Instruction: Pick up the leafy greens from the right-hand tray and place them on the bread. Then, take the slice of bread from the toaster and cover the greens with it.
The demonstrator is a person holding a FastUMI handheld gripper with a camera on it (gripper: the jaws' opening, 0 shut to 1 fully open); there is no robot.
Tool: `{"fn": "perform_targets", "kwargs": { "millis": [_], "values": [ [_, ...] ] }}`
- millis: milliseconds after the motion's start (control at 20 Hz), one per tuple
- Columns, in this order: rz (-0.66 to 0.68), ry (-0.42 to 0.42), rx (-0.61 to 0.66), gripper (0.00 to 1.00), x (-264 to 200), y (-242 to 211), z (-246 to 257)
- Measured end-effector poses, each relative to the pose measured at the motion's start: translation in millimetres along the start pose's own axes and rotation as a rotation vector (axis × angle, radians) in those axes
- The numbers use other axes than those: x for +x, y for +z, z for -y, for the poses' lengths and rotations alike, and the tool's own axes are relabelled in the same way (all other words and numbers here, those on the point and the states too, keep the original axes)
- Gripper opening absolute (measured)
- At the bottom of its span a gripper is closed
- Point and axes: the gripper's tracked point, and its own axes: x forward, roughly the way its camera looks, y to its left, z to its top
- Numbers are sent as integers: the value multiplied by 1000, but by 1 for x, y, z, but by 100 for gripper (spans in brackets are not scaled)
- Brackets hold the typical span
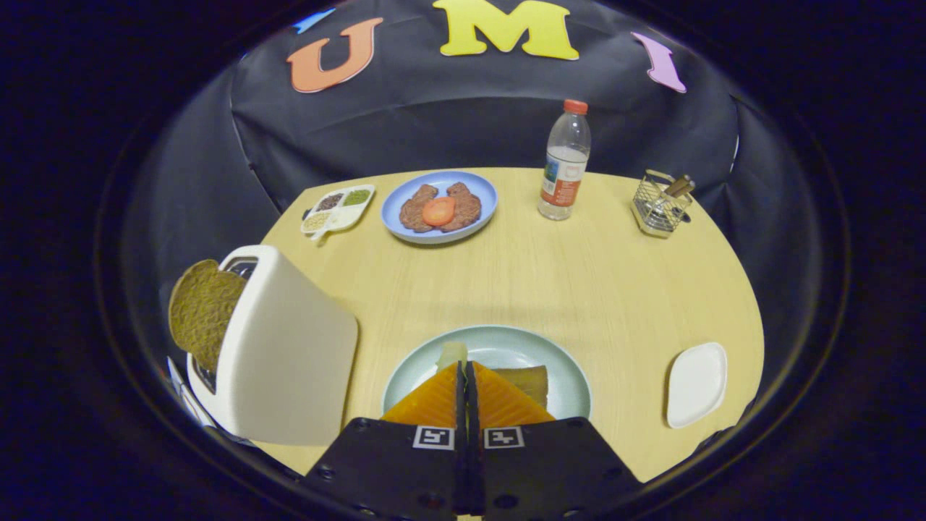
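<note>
Handheld two-finger tool (466, 376), seen from its own camera.

Two wedge-shaped fingers with ribbed faces are seen pressed together, only a thin seam left between them. Each is mounted on a flat black angular plate. A small square black-and-white marker is fixed on each plate, and round screw heads are dotted across both plates.

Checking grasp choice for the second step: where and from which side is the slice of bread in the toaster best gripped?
Probably by the rounded top half of the bread slice, which stands clear above the white toaster. Coming from above, one finger on each flat face suits it, since the lower part sits in the slot. The gripper is shut, over the bread on the pale green plate.
</note>
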Motion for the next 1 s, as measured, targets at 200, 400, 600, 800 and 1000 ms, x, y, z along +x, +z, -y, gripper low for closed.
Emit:
{"fn": "perform_targets", "kwargs": {
  "millis": [200, 400, 600, 800, 1000],
  "values": [
    [-41, 23, -6, 0, 21, 0, 5],
    [-63, 86, -7, 1, 29, -3, -8],
    [-72, 77, -27, 4, 28, -4, -9],
    [29, 11, -126, 29, 8, 14, 0],
    [159, -26, -234, 65, -28, 38, -8]
  ]
}}
